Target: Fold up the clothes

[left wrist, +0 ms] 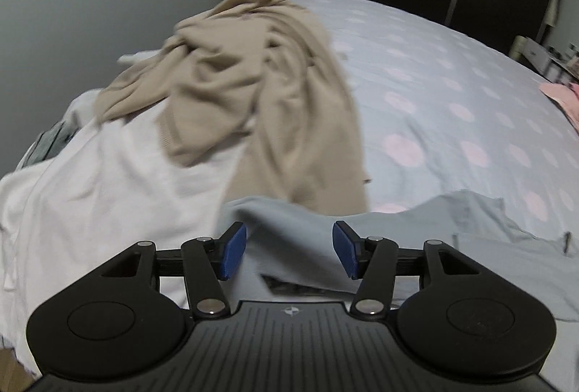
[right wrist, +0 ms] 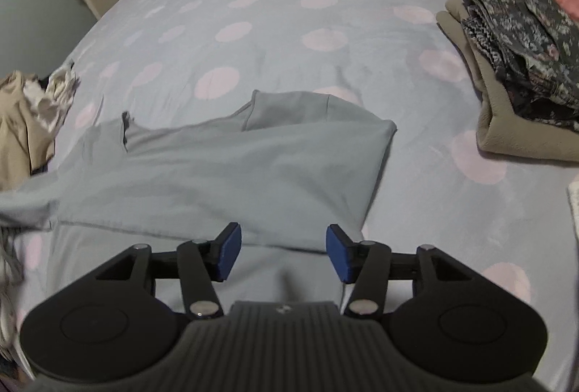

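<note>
Both my claws, the left gripper [left wrist: 286, 249] and the right gripper [right wrist: 282, 252], are wide open and empty, and the grey shirt [right wrist: 224, 171] lies flat on the bed [right wrist: 289, 30] just ahead, stretched left to right.

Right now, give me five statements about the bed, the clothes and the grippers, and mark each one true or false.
1. Both grippers, left and right, are open and hold nothing. True.
2. The grey garment lies partly folded on the bed. True.
3. The beige garment is neatly folded. False: it lies crumpled, partly over a white garment.
4. A dark floral garment lies on top of a folded brown one. True.
5. The bed cover is plain white. False: it is pale blue-grey with pink dots.
</note>
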A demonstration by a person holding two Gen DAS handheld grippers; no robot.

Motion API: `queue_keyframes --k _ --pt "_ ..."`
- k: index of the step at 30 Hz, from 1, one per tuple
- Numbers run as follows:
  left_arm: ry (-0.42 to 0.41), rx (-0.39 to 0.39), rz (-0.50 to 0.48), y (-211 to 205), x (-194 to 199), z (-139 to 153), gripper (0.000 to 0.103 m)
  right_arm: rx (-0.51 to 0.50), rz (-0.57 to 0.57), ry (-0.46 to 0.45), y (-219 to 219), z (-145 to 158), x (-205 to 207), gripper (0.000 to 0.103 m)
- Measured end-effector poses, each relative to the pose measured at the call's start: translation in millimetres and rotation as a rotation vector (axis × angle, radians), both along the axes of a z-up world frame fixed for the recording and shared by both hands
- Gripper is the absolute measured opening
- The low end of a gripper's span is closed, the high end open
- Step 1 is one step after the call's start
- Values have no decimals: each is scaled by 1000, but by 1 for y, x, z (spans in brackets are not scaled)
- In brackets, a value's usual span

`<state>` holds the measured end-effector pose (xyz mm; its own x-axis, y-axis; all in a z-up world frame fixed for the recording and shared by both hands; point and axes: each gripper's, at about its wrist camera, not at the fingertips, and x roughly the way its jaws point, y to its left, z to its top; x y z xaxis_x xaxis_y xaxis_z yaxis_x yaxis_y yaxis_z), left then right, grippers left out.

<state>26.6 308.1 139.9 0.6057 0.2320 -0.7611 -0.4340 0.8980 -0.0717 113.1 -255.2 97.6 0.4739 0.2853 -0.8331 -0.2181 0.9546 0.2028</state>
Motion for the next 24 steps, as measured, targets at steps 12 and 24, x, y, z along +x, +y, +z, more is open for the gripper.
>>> queue_keyframes --k 12,24 --pt "-99 45 -61 -12 -1 1 0 -78 -50 -61 -43 25 -25 56" --pt "-261 18 -466 -156 30 64 0 -53 -74 -24 -60 29 -19 57"
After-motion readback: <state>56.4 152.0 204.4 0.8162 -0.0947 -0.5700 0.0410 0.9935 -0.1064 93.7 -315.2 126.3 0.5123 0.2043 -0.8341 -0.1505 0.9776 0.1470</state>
